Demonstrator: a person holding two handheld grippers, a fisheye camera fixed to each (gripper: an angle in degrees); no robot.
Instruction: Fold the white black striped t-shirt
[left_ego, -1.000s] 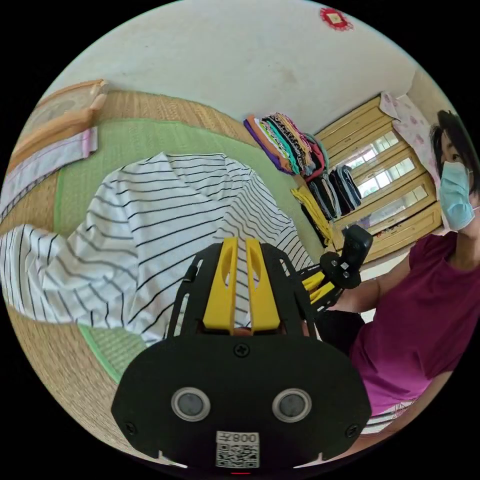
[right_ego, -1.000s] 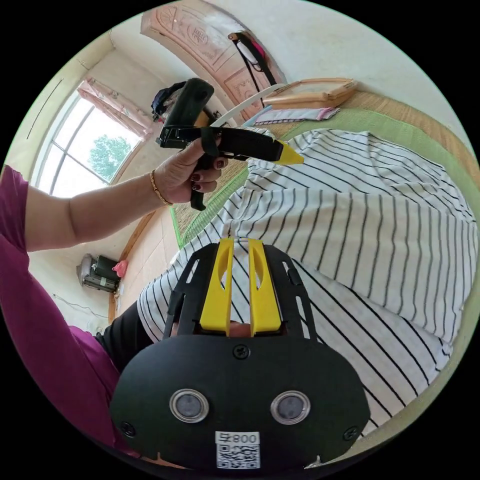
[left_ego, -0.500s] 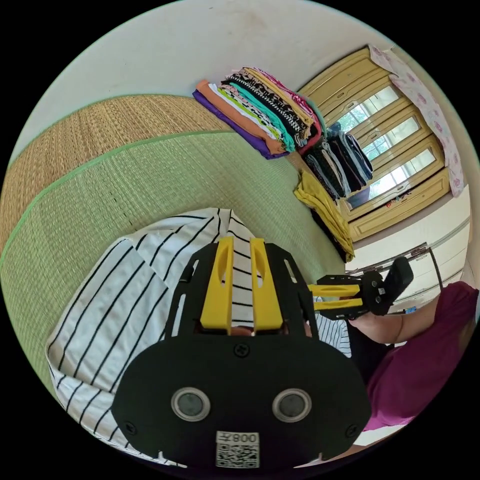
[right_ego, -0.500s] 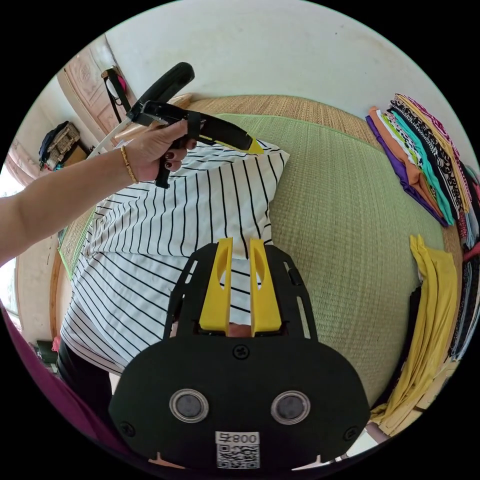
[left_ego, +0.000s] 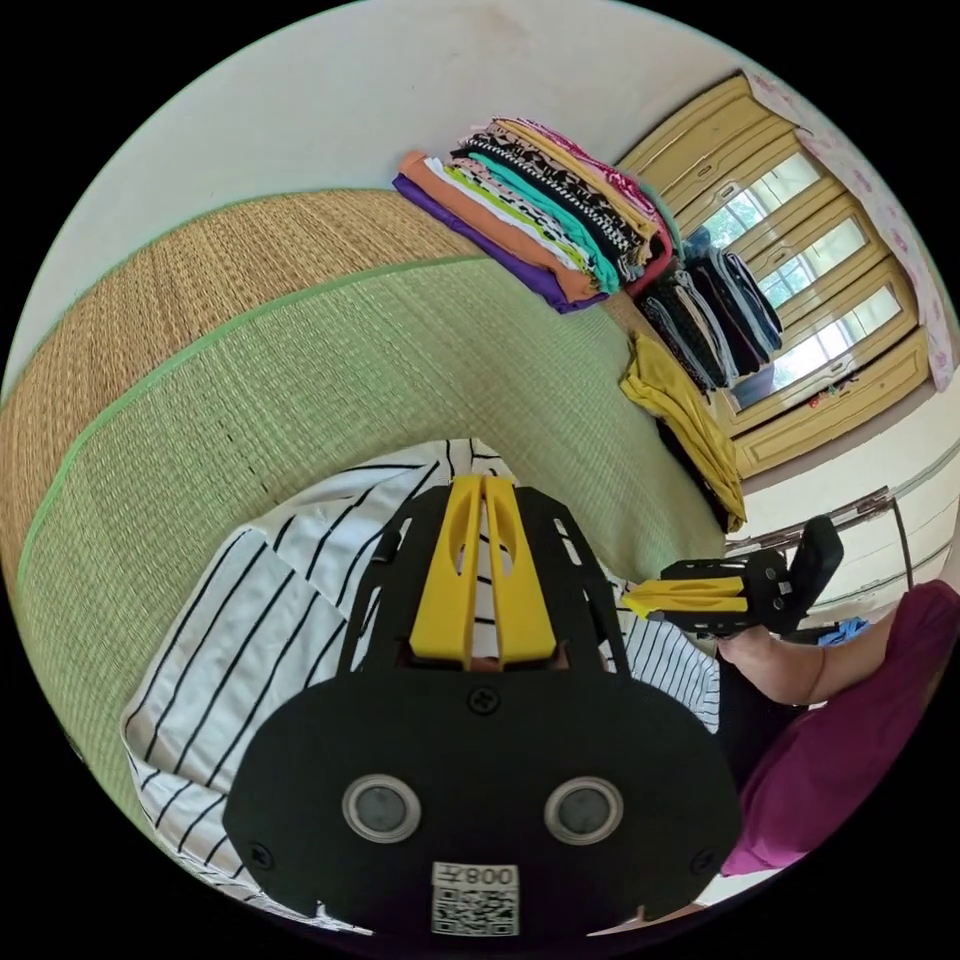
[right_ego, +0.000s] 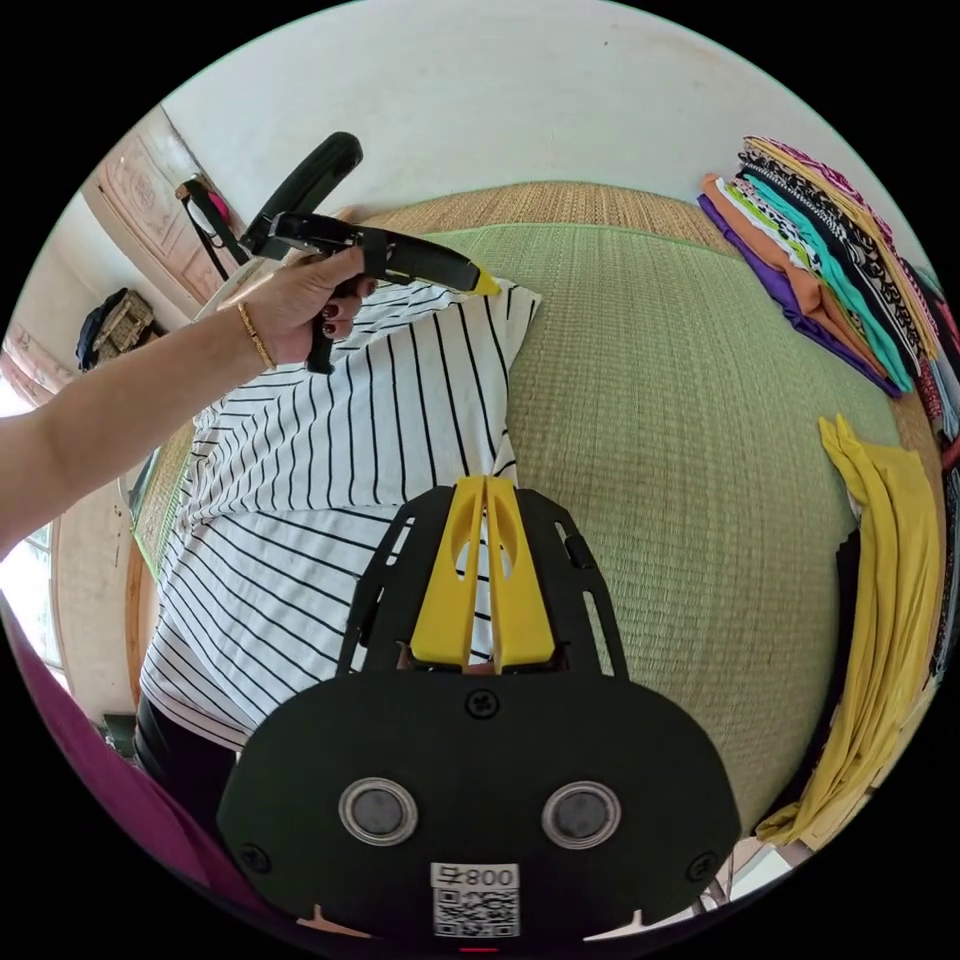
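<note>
Both grippers' fingers are closed together at the folded edge of the t-shirt (right_ego: 330, 470), spread on the green mat (right_ego: 660, 400); whether fabric is pinched cannot be told. The left gripper (right_ego: 483, 286) is seen side-on in the right gripper view, the right gripper (left_ego: 640, 598) in the left gripper view.

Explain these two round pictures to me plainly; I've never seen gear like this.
A person holds a hand tool with a yellow two-jaw claw in each hand. A wide-angle camera rides on each tool, so each picture looks out over its own claw. In the left gripper view you see the left claw, with the right claw off to the side. In the right gripper view you see the right claw, plus the person's hand holding the other tool. Both claws are shut, jaws together, over a striped t-shirt lying partly folded on a green mat. Stacks of folded clothes sit at the mat's far edge.
</note>
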